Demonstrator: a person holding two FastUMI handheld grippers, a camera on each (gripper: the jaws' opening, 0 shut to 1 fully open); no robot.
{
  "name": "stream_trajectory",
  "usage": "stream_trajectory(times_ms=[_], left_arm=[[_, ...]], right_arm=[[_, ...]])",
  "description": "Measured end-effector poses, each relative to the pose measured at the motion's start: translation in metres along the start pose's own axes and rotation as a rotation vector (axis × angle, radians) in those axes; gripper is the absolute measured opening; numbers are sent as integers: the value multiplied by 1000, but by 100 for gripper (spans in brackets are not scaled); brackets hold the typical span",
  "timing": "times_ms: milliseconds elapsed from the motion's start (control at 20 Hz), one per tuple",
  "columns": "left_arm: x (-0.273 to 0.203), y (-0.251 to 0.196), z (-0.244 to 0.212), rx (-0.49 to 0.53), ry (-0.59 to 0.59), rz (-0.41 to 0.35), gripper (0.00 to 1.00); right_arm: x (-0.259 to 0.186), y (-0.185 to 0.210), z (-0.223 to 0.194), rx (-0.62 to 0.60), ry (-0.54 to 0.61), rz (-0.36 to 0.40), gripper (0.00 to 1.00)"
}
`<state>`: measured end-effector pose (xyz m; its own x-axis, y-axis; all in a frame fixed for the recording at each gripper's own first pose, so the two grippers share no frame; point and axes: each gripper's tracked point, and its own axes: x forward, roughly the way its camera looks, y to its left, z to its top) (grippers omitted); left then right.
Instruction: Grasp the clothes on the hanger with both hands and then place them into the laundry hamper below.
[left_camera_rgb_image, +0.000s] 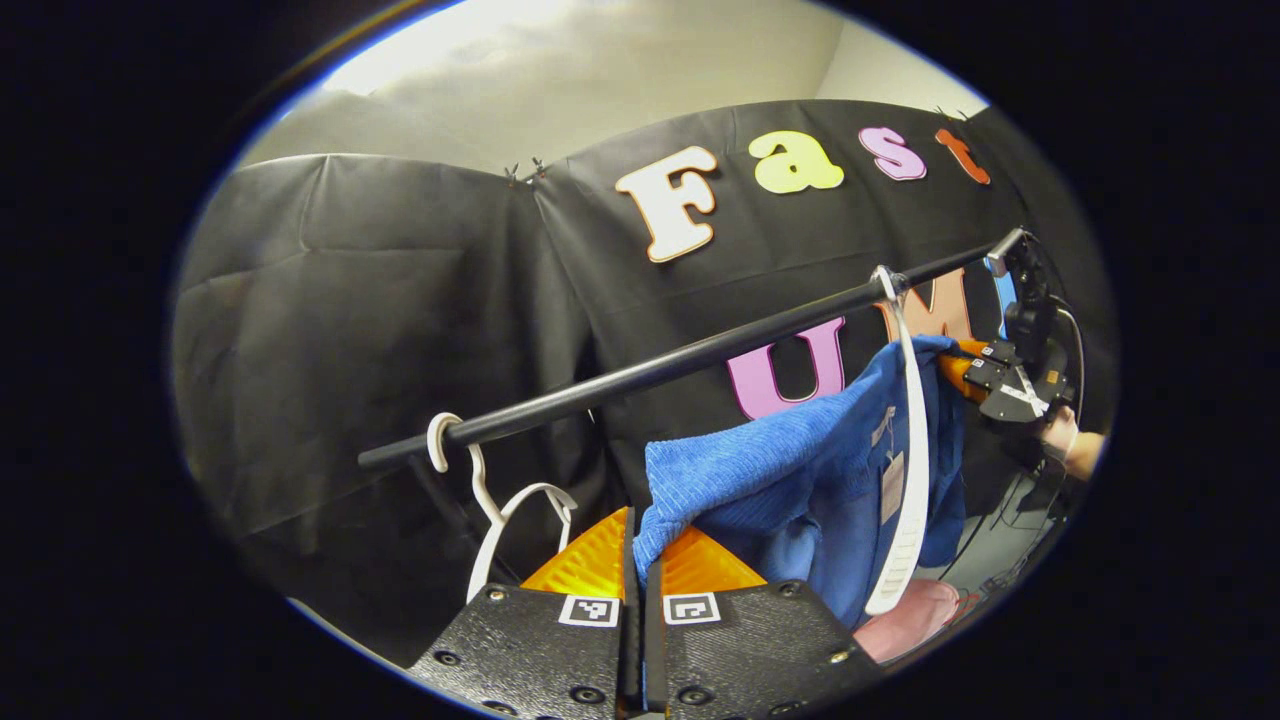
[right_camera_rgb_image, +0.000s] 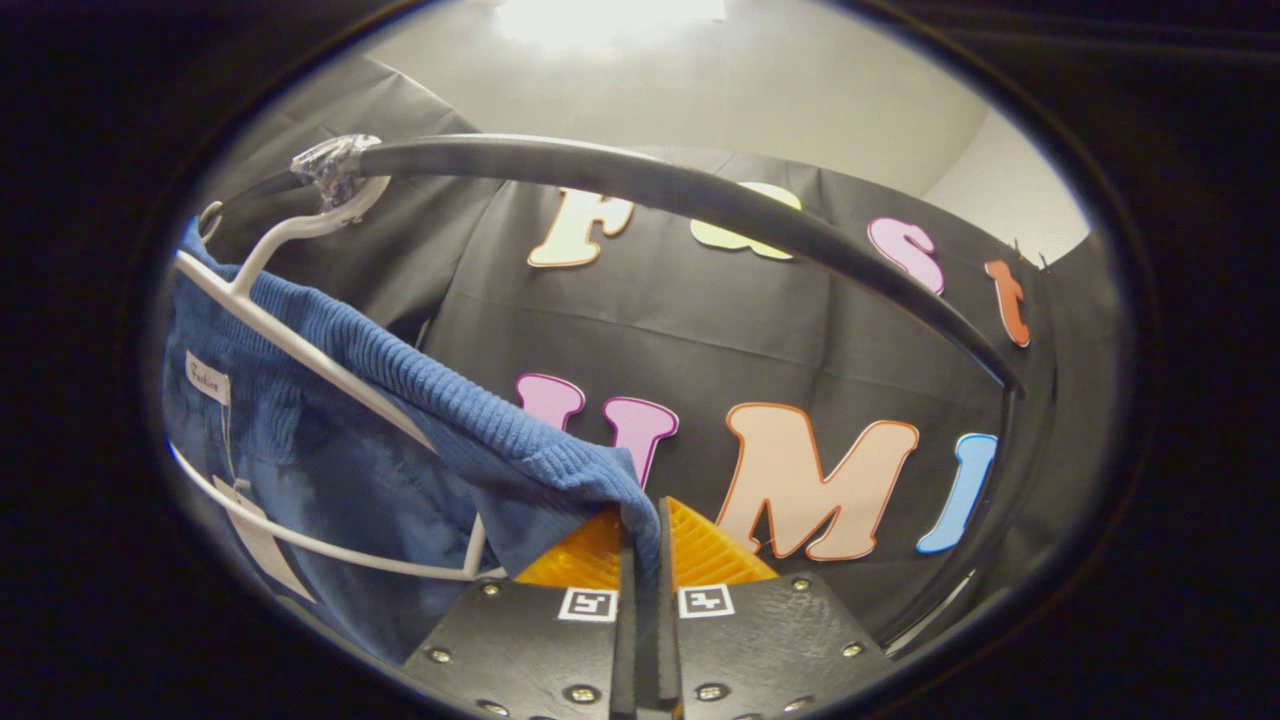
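Both grippers, left and right, pinch the blue corduroy garment; lifting evenly should clear the white hanger.

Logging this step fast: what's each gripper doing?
Left gripper: closed on the blue garment.
Right gripper: closed on the blue garment too.
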<state>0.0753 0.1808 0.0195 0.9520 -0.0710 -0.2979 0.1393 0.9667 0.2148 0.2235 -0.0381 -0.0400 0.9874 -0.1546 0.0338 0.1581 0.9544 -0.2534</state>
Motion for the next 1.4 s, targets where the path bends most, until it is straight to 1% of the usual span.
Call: stream_trajectory(times_ms=[200, 350, 700, 800, 1000, 1150, 1400], left_arm=[[12, 0, -5, -70, -13, 33, 2], [17, -3, -8, -112, -31, 29, 2], [30, -27, -15, -117, -56, 0, 2], [34, -30, -20, -158, -60, -14, 2], [41, -37, -30, -282, -63, -45, 2], [49, -41, -41, -315, -46, -44, 2], [50, -46, -59, -400, -39, -62, 2]], right_arm=[[6, -4, -1, -21, -10, -6, 8], [9, -12, -1, -63, -30, -35, 8], [22, -26, -17, -93, -13, -59, 8], [25, -25, -25, -87, 0, -52, 8], [25, -20, -40, -100, 25, -35, 8], [20, -14, -58, -118, 55, -22, 8], [13, -7, -91, -77, 127, 0, 8]])
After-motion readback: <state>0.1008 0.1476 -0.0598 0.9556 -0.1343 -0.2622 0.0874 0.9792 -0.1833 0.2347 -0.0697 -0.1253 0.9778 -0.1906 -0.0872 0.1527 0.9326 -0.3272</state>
